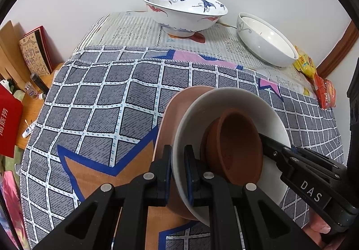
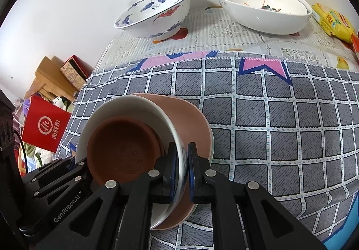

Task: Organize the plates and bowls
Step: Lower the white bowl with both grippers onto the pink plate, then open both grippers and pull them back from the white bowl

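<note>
A stack sits over the grey checked cloth [image 1: 107, 101]: a pink-brown plate [image 1: 177, 106] at the bottom, a white bowl [image 1: 226, 101] in it, and a small terracotta dish [image 1: 233, 146] inside the bowl. My left gripper [image 1: 178, 167] is shut on the white bowl's near rim. From the right, my right gripper [image 1: 267, 142] reaches the bowl's opposite rim. In the right wrist view my right gripper [image 2: 182, 164] is shut on the white bowl [image 2: 125, 106] rim, its outer finger between bowl and pink-brown plate [image 2: 193, 115]. The terracotta dish [image 2: 123, 146] lies inside, and my left gripper [image 2: 78, 162] is at lower left.
At the back stand a crane-painted bowl [image 1: 184, 9] [image 2: 154, 14] and two nested white bowls [image 1: 267, 41] [image 2: 264, 7]. Snack packets [image 1: 305, 63] [image 2: 334, 23] lie at the right edge. A red bag [image 2: 44, 128] and boxes crowd the left, beyond the table edge.
</note>
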A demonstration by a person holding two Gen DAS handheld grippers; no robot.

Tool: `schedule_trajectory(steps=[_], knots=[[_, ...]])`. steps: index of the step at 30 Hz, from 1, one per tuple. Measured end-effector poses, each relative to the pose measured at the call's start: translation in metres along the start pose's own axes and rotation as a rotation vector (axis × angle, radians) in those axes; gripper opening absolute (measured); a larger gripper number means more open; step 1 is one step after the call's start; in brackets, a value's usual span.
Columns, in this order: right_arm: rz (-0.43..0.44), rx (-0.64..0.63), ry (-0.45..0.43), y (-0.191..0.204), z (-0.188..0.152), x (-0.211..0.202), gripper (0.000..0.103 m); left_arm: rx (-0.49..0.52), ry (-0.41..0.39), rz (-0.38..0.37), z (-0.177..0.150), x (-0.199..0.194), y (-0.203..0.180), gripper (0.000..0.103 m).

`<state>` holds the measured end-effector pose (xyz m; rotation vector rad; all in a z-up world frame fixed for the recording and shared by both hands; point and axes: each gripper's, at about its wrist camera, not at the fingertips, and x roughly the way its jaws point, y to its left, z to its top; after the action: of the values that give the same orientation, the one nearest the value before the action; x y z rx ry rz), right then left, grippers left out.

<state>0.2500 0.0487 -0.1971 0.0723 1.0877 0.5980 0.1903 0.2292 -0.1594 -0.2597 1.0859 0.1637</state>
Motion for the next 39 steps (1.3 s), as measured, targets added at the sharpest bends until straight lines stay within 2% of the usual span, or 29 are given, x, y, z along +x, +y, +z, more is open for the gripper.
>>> schedule_trajectory(steps=[18, 26, 34, 37, 39], knots=[[-0.018, -0.030, -0.008, 0.004, -0.003, -0.012, 0.011, 0.000, 0.014, 0.000, -0.004, -0.008, -0.001, 0.017], [-0.031, -0.064, -0.019, 0.009, -0.013, -0.029, 0.014, -0.006, -0.010, 0.010, -0.013, -0.030, -0.001, 0.020], [-0.026, -0.080, -0.070, 0.007, -0.037, -0.072, 0.016, 0.001, -0.053, 0.019, -0.032, -0.064, -0.013, 0.021], [-0.059, -0.077, -0.123, 0.000, -0.049, -0.096, 0.023, 0.012, -0.078, 0.013, -0.040, -0.078, -0.022, 0.028], [-0.085, -0.071, -0.160, -0.007, -0.057, -0.113, 0.030, 0.027, -0.105, 0.005, -0.046, -0.089, -0.032, 0.029]])
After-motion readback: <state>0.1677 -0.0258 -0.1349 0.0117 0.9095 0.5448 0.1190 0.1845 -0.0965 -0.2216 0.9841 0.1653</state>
